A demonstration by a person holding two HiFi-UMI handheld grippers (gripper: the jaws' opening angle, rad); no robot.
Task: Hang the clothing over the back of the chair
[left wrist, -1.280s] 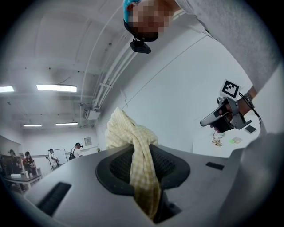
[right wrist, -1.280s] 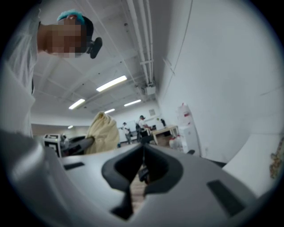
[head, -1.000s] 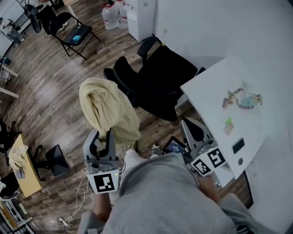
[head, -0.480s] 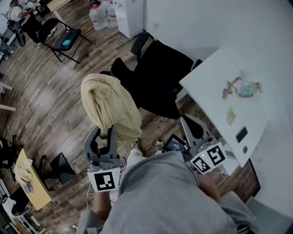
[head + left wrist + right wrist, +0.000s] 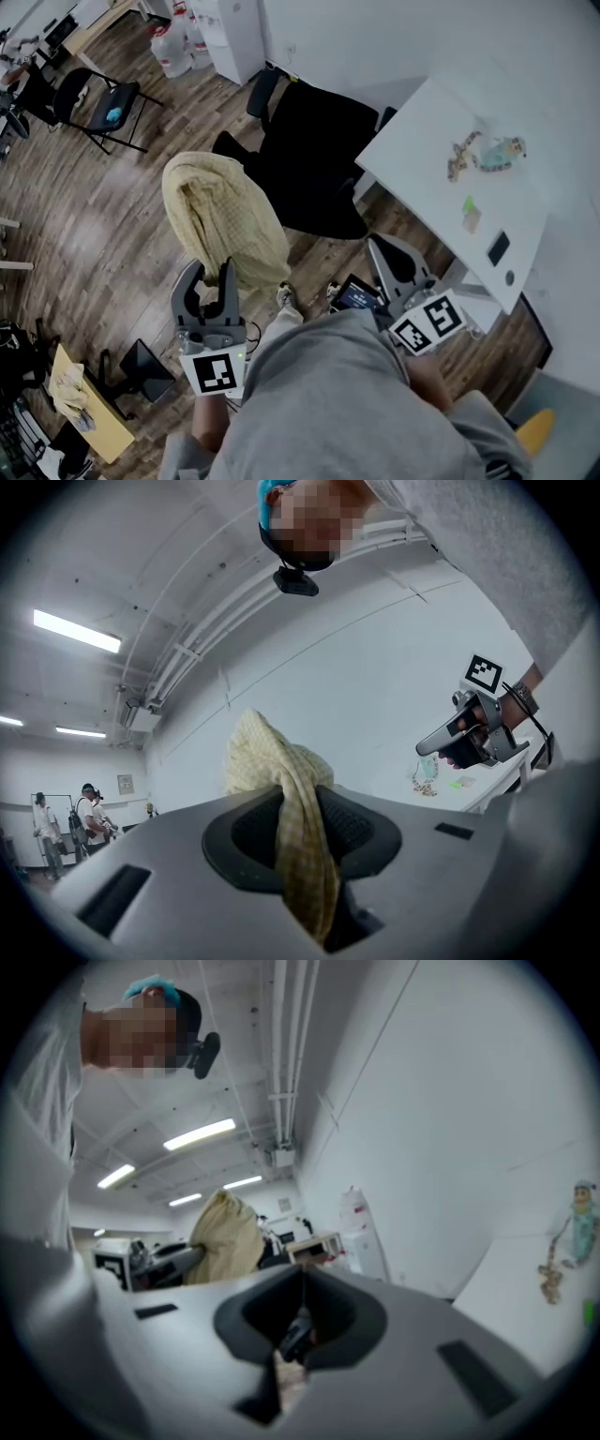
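Pale yellow checked cloth garment (image 5: 223, 220) hangs pinched in the left gripper (image 5: 210, 277), held high to drape over the black office chair (image 5: 319, 159), while the right gripper (image 5: 384, 251) is pressed together, empty.

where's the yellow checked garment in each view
Head view: the yellow checked garment is left of centre, beside the black office chair, held by the left gripper.
Left gripper view: dead centre, pinched between the jaws.
Right gripper view: left of centre, far beyond the jaws.
Shared landmark: the white table, at the right in all three.
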